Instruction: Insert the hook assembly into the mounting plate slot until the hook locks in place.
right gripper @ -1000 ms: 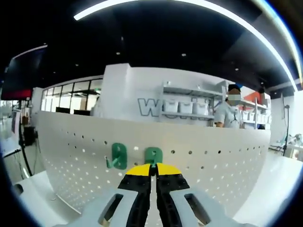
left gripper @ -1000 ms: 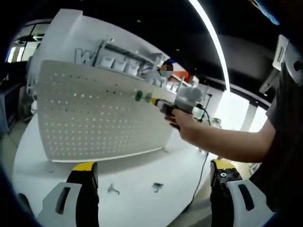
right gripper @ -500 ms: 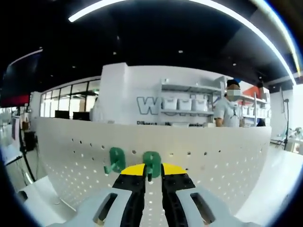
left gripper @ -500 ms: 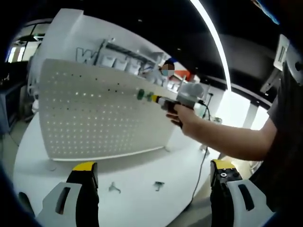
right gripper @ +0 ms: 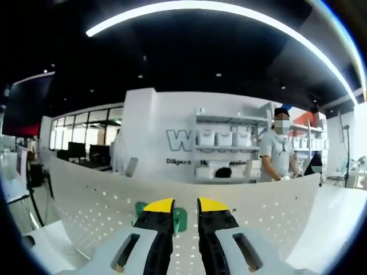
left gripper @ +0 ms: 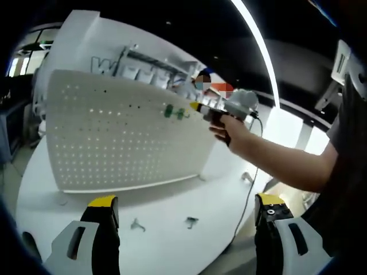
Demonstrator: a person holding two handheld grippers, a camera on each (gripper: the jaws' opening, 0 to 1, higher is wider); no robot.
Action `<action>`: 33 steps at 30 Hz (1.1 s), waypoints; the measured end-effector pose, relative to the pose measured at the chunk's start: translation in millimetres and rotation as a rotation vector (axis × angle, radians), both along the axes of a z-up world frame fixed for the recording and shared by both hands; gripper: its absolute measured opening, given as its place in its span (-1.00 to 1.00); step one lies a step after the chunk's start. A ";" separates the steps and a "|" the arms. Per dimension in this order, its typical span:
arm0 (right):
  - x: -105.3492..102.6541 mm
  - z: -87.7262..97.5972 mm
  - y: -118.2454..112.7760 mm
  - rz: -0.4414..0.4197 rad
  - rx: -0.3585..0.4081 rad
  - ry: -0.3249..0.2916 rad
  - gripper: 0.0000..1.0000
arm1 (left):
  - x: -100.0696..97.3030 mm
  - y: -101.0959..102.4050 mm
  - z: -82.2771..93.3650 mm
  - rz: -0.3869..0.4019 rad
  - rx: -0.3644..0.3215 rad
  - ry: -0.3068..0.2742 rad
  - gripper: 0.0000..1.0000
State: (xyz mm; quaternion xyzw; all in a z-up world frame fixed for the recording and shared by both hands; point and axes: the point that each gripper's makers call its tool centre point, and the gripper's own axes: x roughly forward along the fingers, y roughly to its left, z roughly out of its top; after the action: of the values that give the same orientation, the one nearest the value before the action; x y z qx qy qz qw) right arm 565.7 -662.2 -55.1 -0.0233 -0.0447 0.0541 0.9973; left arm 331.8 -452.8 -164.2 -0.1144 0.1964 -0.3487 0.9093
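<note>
A white pegboard [left gripper: 123, 137] stands upright on a round white table [left gripper: 172, 240]. Two green hooks sit side by side in the upper right part of the board: the left hook [left gripper: 168, 111] and the right hook [left gripper: 179, 113].

In the left gripper view, the left gripper [left gripper: 186, 209] hangs low over the near edge of the table, its jaws spread wide with nothing between them. Beyond it, two small metal hooks [left gripper: 135, 225] lie loose on the tabletop. A person's hand [left gripper: 229, 130] reaches in from the right, carrying the right gripper [left gripper: 198, 107], whose yellow tips sit just beside the right hook.

In the right gripper view, the right gripper [right gripper: 179, 207] has its jaws parted, and a green hook [right gripper: 180, 218] shows in the gap between them (touching or not, I cannot tell). Far behind the board, another person [right gripper: 277, 154] stands by wall shelves [right gripper: 223, 143].
</note>
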 end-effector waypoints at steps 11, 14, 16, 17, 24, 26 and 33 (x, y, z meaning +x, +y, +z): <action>-38.9 15.1 -29.4 -0.042 -0.035 -0.042 -0.75 | -10.4 -10.7 -1.7 -0.025 0.003 0.001 1.00; -54.0 11.4 -30.5 -0.034 -0.073 -0.037 -0.75 | -13.0 -11.3 -1.2 -0.033 0.007 0.000 1.00; -62.9 5.4 -29.1 -0.022 -0.093 -0.025 -0.75 | -14.4 -11.8 -1.0 -0.036 0.008 0.000 1.00; -66.8 2.6 -28.9 -0.019 -0.102 -0.020 -0.75 | -15.2 -12.2 -0.7 -0.037 0.008 0.000 1.00; -95.5 -37.3 -22.7 0.027 -0.104 0.070 -0.75 | -21.8 -16.1 -1.8 -0.055 0.016 0.003 1.00; -106.0 -48.4 -18.7 0.040 -0.124 0.094 -0.75 | -24.1 -17.9 -2.7 -0.060 0.020 0.004 1.00; -137.4 -82.4 3.5 0.125 -0.157 0.170 -0.75 | -30.1 -21.2 -3.7 -0.071 0.021 0.008 1.00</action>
State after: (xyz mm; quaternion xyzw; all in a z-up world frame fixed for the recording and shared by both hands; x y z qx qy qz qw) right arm 428.3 -658.7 -137.5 -0.0937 0.0432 0.1211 0.9873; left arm 301.7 -474.0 -167.9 -0.0990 0.2074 -0.3780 0.8968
